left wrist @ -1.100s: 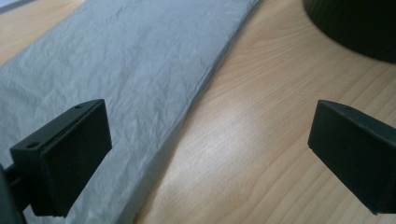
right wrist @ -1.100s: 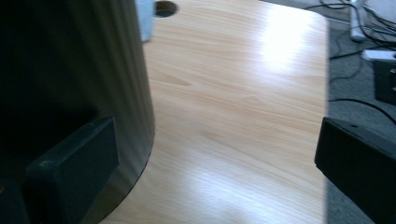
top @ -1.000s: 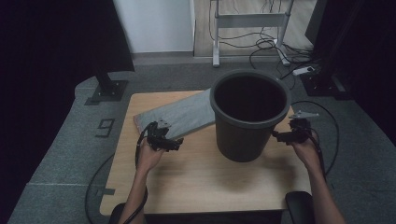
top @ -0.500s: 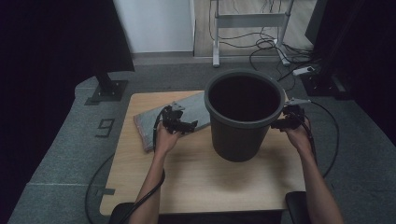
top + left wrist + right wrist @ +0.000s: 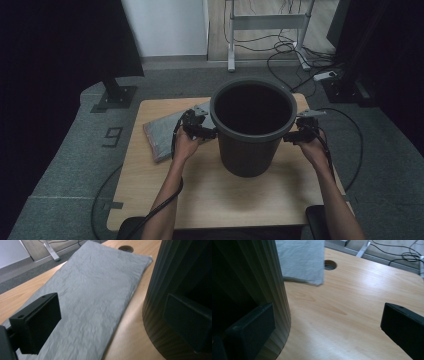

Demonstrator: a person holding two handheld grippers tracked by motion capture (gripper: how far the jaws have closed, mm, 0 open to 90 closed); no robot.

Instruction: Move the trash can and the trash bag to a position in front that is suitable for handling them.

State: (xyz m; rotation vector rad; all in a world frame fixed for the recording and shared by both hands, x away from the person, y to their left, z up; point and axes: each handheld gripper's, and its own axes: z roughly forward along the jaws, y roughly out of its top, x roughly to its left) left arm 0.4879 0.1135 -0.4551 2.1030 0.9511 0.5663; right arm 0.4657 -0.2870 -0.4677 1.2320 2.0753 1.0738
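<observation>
Fingers of both grippers, left and right, gape beside the bucket; press evenly on opposite sides under the rim, and lift level.

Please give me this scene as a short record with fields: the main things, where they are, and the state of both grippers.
surface: wooden table
bucket: dark, upright, open top, near table middle
bag: grey, lying flat, left of and behind the bucket
left gripper: open, at the bucket's left side near the rim
right gripper: open, at the bucket's right side near the rim
contact: one jaw of each gripper sits by the bucket wall; touching cannot be told
</observation>
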